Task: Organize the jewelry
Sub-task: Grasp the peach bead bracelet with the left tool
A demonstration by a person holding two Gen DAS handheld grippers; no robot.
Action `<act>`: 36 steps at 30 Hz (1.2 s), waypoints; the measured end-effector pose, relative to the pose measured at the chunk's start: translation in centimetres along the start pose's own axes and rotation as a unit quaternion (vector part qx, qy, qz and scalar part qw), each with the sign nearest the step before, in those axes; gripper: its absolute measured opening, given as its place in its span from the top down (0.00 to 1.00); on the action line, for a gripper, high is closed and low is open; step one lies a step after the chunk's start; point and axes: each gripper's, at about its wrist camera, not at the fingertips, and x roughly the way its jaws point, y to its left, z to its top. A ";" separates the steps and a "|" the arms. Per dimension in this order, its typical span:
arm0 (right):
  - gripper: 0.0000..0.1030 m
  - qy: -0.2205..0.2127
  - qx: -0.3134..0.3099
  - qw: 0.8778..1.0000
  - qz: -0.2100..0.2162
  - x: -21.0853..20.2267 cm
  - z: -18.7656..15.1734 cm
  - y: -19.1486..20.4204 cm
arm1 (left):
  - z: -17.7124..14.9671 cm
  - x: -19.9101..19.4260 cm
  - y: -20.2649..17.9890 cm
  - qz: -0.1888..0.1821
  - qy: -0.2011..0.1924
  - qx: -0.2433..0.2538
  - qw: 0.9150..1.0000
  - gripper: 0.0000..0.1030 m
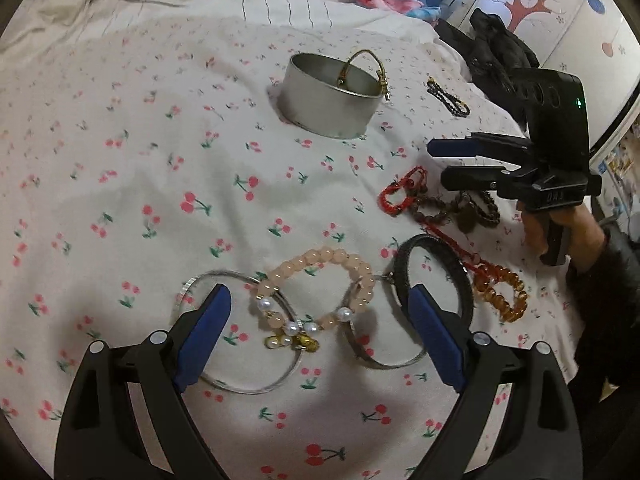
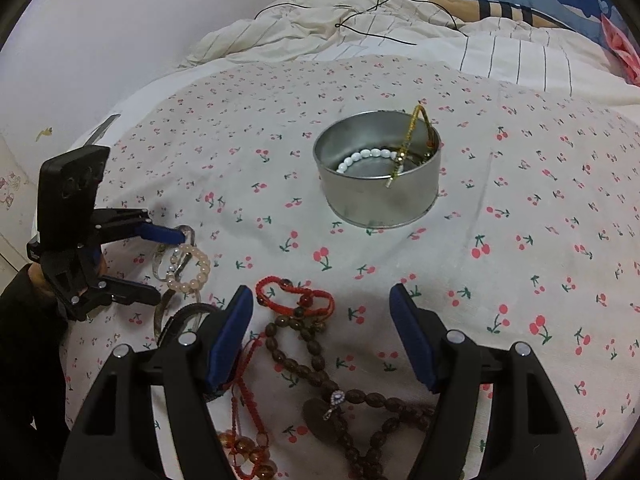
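Observation:
A round metal tin [image 1: 328,98] stands on the cherry-print sheet; in the right wrist view the tin [image 2: 380,200] holds a white bead bracelet [image 2: 366,158] and a gold bangle [image 2: 412,140] leaning on its rim. My left gripper [image 1: 320,300] is open, low over a pink bead bracelet [image 1: 320,260] with pearls, between two silver bangles [image 1: 240,384] and a black band [image 1: 464,280]. My right gripper [image 2: 322,300] is open above a red cord bracelet [image 2: 296,294] and brown bead strands [image 2: 316,360]; nothing is held.
An amber bead bracelet [image 1: 500,292] lies at the right, a dark chain bracelet [image 1: 448,98] beyond the tin. Black clothing [image 1: 492,44] and rumpled bedding [image 2: 360,28] lie at the back. A wall [image 2: 100,32] borders the bed's far left side.

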 end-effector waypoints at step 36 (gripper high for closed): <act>0.34 0.027 -0.033 0.999 -0.009 2.7 -0.6 1.3 | -0.2 -0.2 -0.1 0.047 0.021 -0.001 0.999 0.69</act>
